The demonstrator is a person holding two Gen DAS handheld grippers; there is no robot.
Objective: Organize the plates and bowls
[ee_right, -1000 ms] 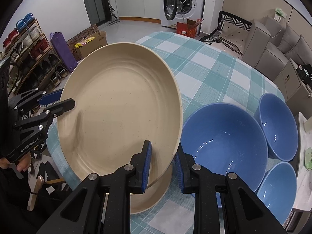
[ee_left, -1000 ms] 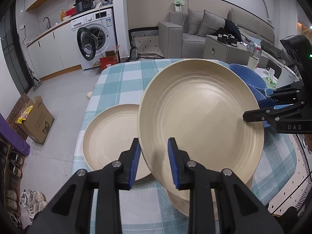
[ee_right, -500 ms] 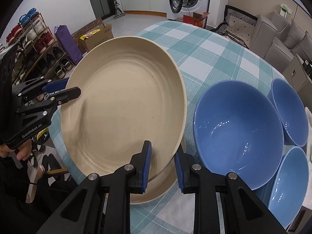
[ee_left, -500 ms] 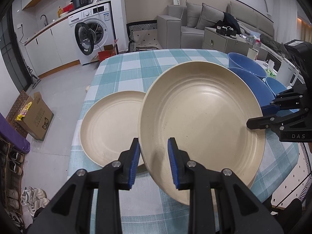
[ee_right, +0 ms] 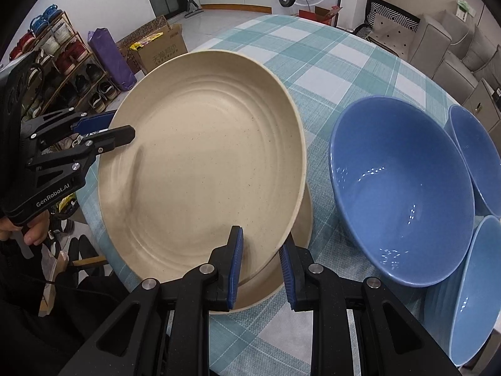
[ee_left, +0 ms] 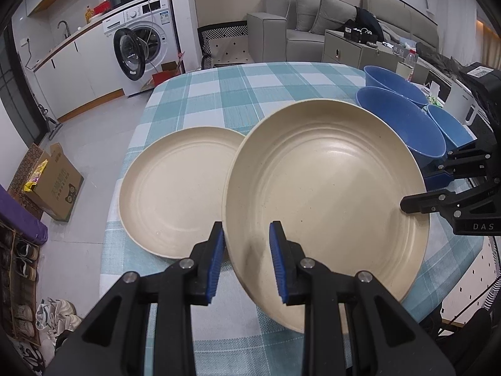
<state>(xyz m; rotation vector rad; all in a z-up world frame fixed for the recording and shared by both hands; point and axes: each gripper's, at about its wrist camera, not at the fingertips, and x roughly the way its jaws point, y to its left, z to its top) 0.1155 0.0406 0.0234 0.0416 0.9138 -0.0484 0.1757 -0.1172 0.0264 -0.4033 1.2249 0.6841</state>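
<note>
Now the beige plate [ee_left: 325, 194] sits lower than it did a moment ago, closer to the plate beneath it [ee_right: 278, 285] (only that one's near edge shows in the right wrist view). The left gripper [ee_left: 247, 263] is clamped on the rim nearest its camera, and the right gripper [ee_right: 260, 269] is clamped on the opposite rim, so the plate hangs between them, tilted, just above the checked counter [ee_left: 250, 94]. My guess is that it is being lowered to stack on the hidden plate, and the stack looks nearly made. A third plate [ee_left: 175, 188] lies flat and empty on the counter just beside the held one, their edges overlapping in the left view. Three blue bowls, the big one [ee_right: 404, 194] and two smaller [ee_right: 476, 156] [ee_right: 479, 285], stand close together, all empty and not yet nested.
</note>
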